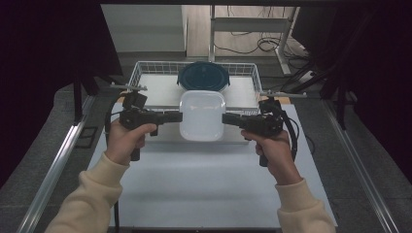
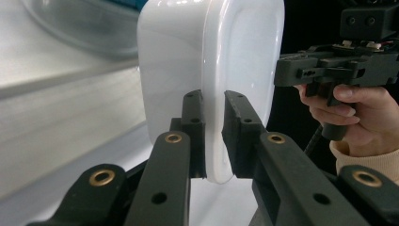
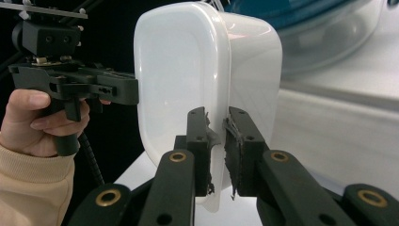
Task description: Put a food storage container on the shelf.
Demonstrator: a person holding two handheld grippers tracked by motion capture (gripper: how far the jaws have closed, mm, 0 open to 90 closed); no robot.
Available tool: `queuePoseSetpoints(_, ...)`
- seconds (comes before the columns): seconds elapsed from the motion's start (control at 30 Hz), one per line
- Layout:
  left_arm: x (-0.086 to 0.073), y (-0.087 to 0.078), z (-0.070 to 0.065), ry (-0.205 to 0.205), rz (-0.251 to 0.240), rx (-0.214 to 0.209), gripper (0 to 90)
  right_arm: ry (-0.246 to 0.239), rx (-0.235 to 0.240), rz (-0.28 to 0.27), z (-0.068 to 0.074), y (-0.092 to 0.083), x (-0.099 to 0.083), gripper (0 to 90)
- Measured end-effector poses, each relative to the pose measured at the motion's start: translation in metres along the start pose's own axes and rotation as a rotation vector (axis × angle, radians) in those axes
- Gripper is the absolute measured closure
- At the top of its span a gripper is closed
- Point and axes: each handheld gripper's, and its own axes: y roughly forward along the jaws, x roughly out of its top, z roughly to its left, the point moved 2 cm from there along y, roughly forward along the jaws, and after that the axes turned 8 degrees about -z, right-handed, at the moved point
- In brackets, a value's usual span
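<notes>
A white rounded-square container [image 1: 202,115] with its lid on hangs above the white table, held from both sides. My left gripper [image 1: 178,116] is shut on its left rim; in the left gripper view the jaws pinch the container's rim [image 2: 214,141]. On the opposite side my right gripper [image 1: 226,118] is shut on the right rim, and the right gripper view shows its worn pads clamped on the white rim [image 3: 218,141]. Each gripper view shows the other hand and gripper beyond the container [image 2: 211,56] [image 3: 207,70].
A white wire basket [image 1: 142,68] stands at the back of the table and holds a round dark blue lidded container [image 1: 203,76]. The white tabletop [image 1: 204,179] stretches toward me. Metal rails run along both sides; a desk frame and cables lie beyond.
</notes>
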Motion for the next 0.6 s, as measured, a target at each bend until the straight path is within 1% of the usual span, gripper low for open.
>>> queuePoseSetpoints(0.03,0.007,-0.002,-0.002,0.006,-0.005,-0.001,79.7,-0.004,0.003,-0.004,0.002,0.000,0.008,79.9)
queuePoseSetpoints(0.13,0.014,-0.004,-0.003,0.009,-0.009,-0.004,79.7,-0.014,0.001,-0.007,0.006,-0.001,0.016,79.8)
queuePoseSetpoints(0.17,0.021,-0.006,-0.004,0.013,-0.013,-0.005,79.7,-0.025,0.000,-0.008,0.008,0.000,0.023,79.9)
queuePoseSetpoints(0.2,0.021,-0.006,-0.004,0.013,-0.013,-0.005,79.7,-0.025,0.000,-0.008,0.008,0.000,0.023,79.9)
queuePoseSetpoints(0.23,0.025,-0.006,-0.005,0.016,-0.016,-0.006,79.7,-0.027,0.002,-0.010,0.011,0.000,0.031,79.9)
queuePoseSetpoints(0.27,0.029,-0.007,-0.005,0.019,-0.020,-0.005,79.7,-0.027,0.002,-0.010,0.011,0.000,0.031,79.9)
queuePoseSetpoints(0.37,0.042,-0.010,-0.007,0.028,-0.022,-0.007,79.5,-0.031,0.004,-0.015,0.017,-0.001,0.044,80.0)
queuePoseSetpoints(0.43,0.052,-0.013,-0.009,0.032,-0.027,-0.014,79.5,-0.039,0.008,-0.021,0.020,-0.002,0.052,80.1)
queuePoseSetpoints(0.47,0.057,-0.014,-0.010,0.034,-0.031,-0.014,79.4,-0.046,0.010,-0.023,0.023,-0.002,0.063,80.1)
queuePoseSetpoints(0.5,0.062,-0.015,-0.011,0.037,-0.033,-0.012,79.4,-0.046,0.010,-0.023,0.023,-0.002,0.063,80.1)
queuePoseSetpoints(0.53,0.067,-0.015,-0.011,0.036,-0.036,-0.008,79.4,-0.053,0.007,-0.025,0.025,0.000,0.074,80.1)
queuePoseSetpoints(0.57,0.072,-0.016,-0.011,0.037,-0.037,-0.006,79.4,-0.053,0.007,-0.025,0.025,0.000,0.074,80.1)
queuePoseSetpoints(0.6,0.077,-0.016,-0.010,0.034,-0.038,-0.006,79.4,-0.046,0.006,-0.019,0.025,0.002,0.079,80.2)
